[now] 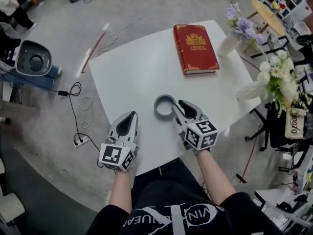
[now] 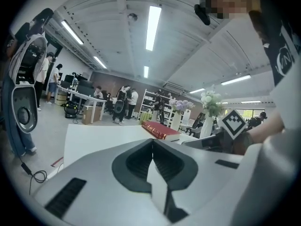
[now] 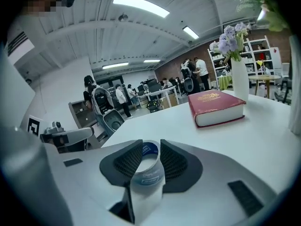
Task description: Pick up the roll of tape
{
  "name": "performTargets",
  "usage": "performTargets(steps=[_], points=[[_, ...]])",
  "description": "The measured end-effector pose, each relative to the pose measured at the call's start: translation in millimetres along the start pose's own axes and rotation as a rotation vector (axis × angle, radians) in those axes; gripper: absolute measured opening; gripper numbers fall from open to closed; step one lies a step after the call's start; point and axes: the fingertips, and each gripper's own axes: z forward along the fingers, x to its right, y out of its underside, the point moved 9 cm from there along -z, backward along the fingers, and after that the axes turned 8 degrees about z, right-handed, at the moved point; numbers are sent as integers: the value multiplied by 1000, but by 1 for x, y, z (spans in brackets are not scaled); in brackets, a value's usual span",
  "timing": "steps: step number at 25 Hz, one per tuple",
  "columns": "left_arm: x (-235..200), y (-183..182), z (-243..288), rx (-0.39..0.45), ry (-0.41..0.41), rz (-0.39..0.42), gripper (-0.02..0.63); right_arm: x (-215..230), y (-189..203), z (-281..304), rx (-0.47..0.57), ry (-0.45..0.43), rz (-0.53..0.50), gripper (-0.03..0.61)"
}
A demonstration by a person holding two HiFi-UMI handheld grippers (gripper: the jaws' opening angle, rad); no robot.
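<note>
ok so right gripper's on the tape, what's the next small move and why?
Probably lift the right gripper straight up a little. Its jaws look closed on the wall of the tape, so the grasp seems made, while the head view suggests the roll lies flat on the table, not yet raised. The left gripper is shut, empty and off to the side.

On the table [image 1: 132, 72] the roll of tape [image 1: 157, 109] lies before the book [image 1: 195, 48].
</note>
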Motion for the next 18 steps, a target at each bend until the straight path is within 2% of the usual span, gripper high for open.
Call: performTargets(steps=[9,18], points=[[5,15,15,-25,4,-24,3,9,2,26,-75,70,-1,123],[7,21,18,-26,0,-43,3,13,7,40,-155,91,11,121]])
